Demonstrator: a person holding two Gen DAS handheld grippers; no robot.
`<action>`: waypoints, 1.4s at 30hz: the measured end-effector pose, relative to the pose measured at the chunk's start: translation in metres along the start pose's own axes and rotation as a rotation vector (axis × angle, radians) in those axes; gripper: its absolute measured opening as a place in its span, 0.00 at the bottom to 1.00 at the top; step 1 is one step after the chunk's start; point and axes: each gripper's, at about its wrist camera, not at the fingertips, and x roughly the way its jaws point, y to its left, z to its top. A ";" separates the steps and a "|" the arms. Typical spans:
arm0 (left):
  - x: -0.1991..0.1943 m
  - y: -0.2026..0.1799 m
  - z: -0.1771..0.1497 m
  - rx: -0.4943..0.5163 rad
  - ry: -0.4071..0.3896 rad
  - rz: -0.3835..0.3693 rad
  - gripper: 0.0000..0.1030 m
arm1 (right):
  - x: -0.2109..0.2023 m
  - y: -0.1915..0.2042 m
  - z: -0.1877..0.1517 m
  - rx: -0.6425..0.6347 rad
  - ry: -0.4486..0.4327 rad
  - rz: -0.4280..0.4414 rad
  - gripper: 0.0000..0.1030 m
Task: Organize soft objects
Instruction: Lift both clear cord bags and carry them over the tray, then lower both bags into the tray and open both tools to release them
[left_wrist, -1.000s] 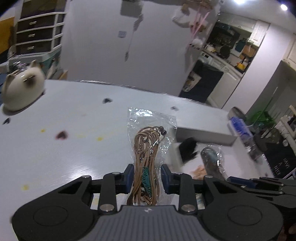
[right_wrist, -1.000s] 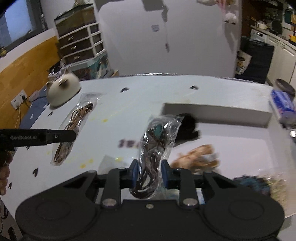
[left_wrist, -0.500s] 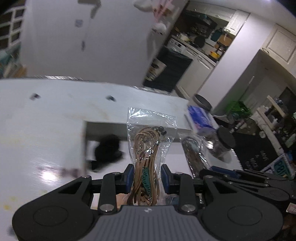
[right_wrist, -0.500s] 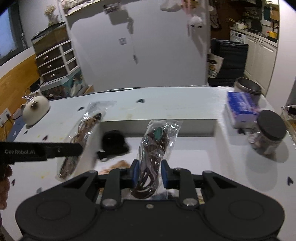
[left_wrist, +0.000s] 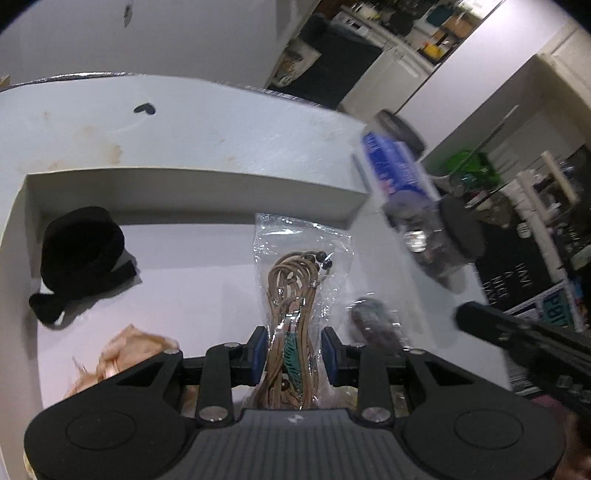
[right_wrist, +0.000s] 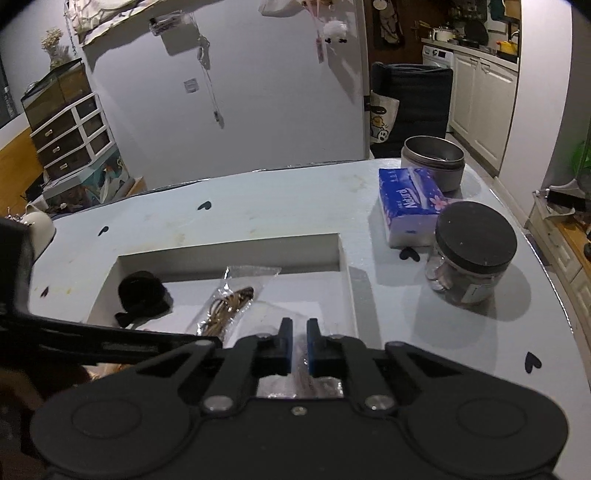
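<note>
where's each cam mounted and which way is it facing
Left wrist: sits on the left gripper, angled down into the white box; its fingers clamp a bagged tan cord.
Right wrist: sits on the right gripper, jaws just closed, facing box and tissue pack.
Shared: the box, the black band, the cord bag.

The tray (right_wrist: 347, 280) lies on the worktop (right_wrist: 280, 199); headband (right_wrist: 142, 295) inside it at left, tissue pack (right_wrist: 408, 203) and jar (right_wrist: 471, 254) to its right.
</note>
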 end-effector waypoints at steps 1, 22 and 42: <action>0.005 0.001 0.002 0.001 0.007 0.018 0.32 | 0.003 -0.001 0.002 0.000 0.002 0.003 0.08; 0.014 0.024 0.012 0.018 0.001 0.127 0.32 | 0.048 0.009 -0.002 -0.084 0.190 -0.038 0.09; -0.007 0.016 0.012 0.055 -0.030 0.116 0.51 | 0.078 -0.006 0.019 0.395 0.128 0.172 0.40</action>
